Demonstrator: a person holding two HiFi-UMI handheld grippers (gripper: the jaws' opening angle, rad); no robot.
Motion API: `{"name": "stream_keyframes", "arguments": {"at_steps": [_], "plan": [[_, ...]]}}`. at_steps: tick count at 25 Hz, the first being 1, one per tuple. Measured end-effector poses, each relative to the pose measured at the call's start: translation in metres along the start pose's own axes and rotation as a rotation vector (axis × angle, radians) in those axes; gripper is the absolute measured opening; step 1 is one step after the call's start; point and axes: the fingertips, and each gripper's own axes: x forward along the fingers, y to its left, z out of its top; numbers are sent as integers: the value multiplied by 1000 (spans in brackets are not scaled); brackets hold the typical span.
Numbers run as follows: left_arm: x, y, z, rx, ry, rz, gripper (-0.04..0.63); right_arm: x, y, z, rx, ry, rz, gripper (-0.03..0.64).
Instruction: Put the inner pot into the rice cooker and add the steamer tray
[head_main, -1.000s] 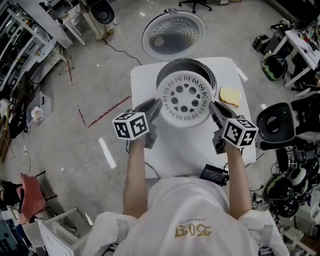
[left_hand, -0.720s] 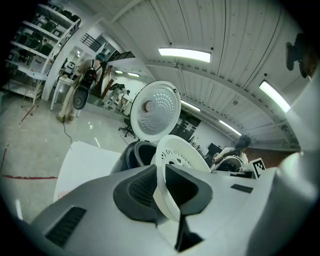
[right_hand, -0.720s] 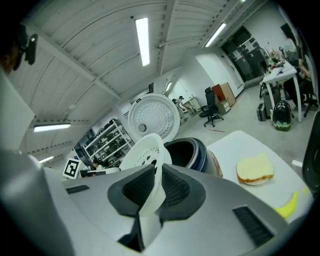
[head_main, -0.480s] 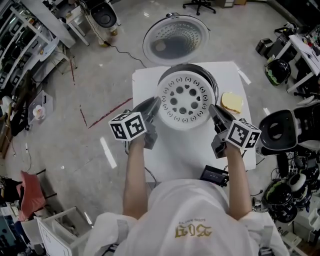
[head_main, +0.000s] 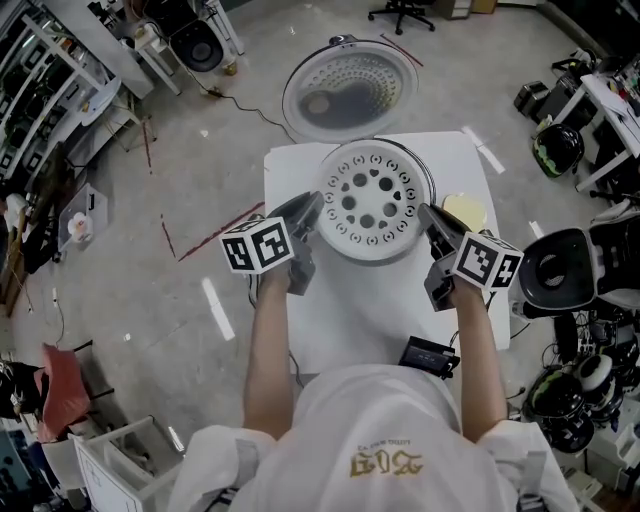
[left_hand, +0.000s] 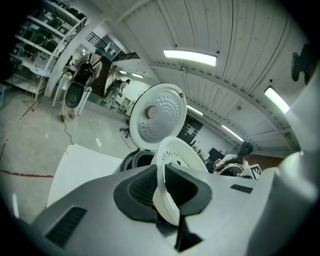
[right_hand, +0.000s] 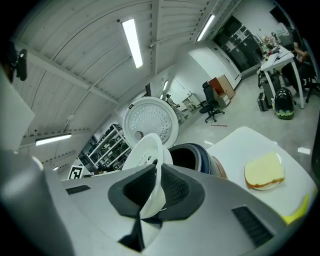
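Observation:
The white round steamer tray (head_main: 372, 213), pierced with holes, hangs level over the rice cooker (head_main: 428, 176) and hides nearly all of its opening. My left gripper (head_main: 311, 212) is shut on the tray's left rim, and my right gripper (head_main: 429, 216) is shut on its right rim. In the left gripper view the tray (left_hand: 176, 154) stands edge-on between the left gripper's (left_hand: 163, 194) dark pads, with the dark inner pot (left_hand: 139, 160) beyond. The right gripper view shows the tray's rim (right_hand: 146, 150) pinched by the right gripper (right_hand: 155, 194), with the pot's mouth (right_hand: 192, 156) behind.
The cooker's lid (head_main: 347, 88) stands open at the far side. A yellow sponge-like piece (head_main: 465, 212) lies on the white table (head_main: 370, 310) right of the cooker. A black device (head_main: 430, 353) sits at the near edge. Shelves and clutter ring the floor.
Both grippers have carried the tray away from me, so it now covers the cooker's opening, whose far rim showed before.

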Motion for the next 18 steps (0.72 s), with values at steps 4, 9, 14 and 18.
{"name": "stream_keyframes", "arguments": {"at_steps": [4,9,14,18], "plan": [[8,-2,14,-8,-14,-6,66,7,-1,14,7,0,14,48],[15,6,16,-16,-20,14,67,15,-9,16,50,2,38,48],[23,9,18,-20,-19,14,61,24,-18,16,47,2,20,34],[29,18,11,-25,-8,26,61,31,-27,11,26,21,1,35]]}}
